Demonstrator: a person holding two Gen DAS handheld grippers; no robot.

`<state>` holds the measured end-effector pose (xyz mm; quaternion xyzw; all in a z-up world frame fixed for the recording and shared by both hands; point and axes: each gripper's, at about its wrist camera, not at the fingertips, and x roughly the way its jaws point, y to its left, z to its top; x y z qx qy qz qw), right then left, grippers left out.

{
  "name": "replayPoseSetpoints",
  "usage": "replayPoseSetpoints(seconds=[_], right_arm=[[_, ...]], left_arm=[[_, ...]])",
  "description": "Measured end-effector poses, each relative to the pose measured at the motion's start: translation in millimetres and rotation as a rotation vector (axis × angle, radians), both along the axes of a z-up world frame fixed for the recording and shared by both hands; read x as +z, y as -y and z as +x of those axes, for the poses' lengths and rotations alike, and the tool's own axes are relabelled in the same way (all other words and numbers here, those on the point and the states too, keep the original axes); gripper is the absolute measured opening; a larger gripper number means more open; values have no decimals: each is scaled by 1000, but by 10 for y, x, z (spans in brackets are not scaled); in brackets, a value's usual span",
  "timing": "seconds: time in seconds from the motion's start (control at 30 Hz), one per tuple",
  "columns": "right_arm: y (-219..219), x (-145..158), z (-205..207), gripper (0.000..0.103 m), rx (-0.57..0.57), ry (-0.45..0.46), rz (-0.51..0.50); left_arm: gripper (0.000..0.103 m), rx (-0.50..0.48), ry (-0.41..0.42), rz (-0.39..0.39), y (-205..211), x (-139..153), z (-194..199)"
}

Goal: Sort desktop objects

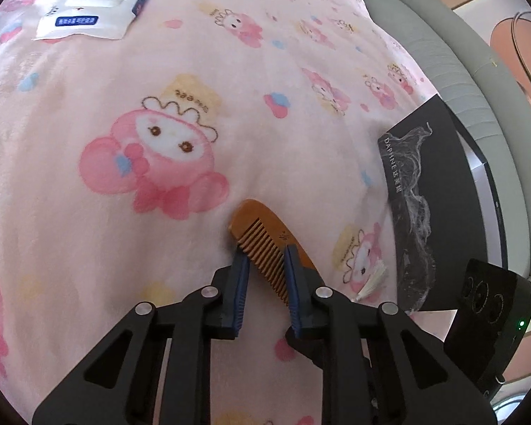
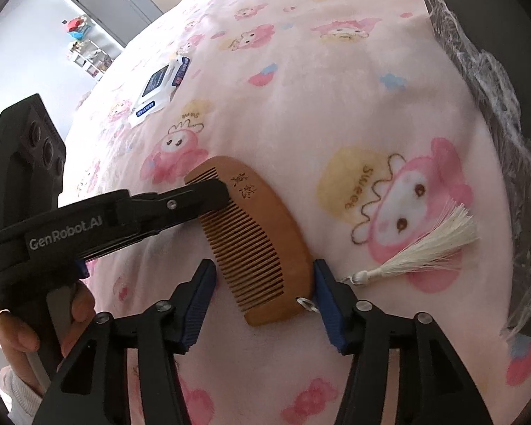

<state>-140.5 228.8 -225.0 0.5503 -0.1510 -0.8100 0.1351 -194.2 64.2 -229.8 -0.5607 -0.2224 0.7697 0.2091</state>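
A brown wooden comb (image 2: 255,233) with a white tassel (image 2: 424,244) lies on the pink cartoon blanket (image 2: 336,88). My left gripper (image 1: 265,258) straddles the comb (image 1: 265,237) across its teeth, its blue pads close to both sides; contact is unclear. From the right wrist view its black fingers (image 2: 194,200) lie over the comb's far end. My right gripper (image 2: 265,276) is open, its blue pads on either side of the comb's near end, not touching it.
A white and blue wet-wipe pack (image 1: 95,3) lies far left on the blanket, also in the right wrist view (image 2: 161,88). A black book (image 1: 432,212) sits at the blanket's right edge beside a grey sofa (image 1: 453,60). Clear plastic wrap (image 2: 495,113) borders the right.
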Motion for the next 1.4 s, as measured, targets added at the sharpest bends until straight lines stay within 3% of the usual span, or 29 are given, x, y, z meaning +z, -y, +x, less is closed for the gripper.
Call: replayPoseSetpoints(seconds=[0.3, 0.5, 0.63, 0.77, 0.93, 1.03, 1.1, 1.27, 1.33, 1.4], right_arm=[[83, 192, 114, 49, 12, -20, 13], [-35, 576, 167, 45, -6, -87, 13], [-94, 863, 132, 45, -12, -147, 41], [-117, 822, 61, 45, -10, -126, 59], [-56, 462, 59, 45, 26, -44, 63], [-114, 202, 45, 45, -20, 20, 81], [-132, 123, 88, 45, -44, 28, 95], [-83, -17, 142, 45, -65, 40, 50], [-68, -63, 129, 45, -70, 37, 37], [-81, -94, 86, 45, -82, 27, 14]], left_arm=[[17, 16, -51, 2, -36, 285, 190], [10, -23, -106, 32, -176, 625, 167], [9, -63, -153, -2, -400, 844, 84], [9, -36, -115, -52, -379, 735, 23], [10, 34, -30, -34, -80, 358, -6], [10, 48, 5, -13, 12, 153, -79], [17, 36, 26, 4, -9, 45, -140], [45, 2, 54, 70, -145, -113, -331], [45, -6, 67, 85, -207, -175, -399], [33, -16, 68, 78, -253, -198, -413]])
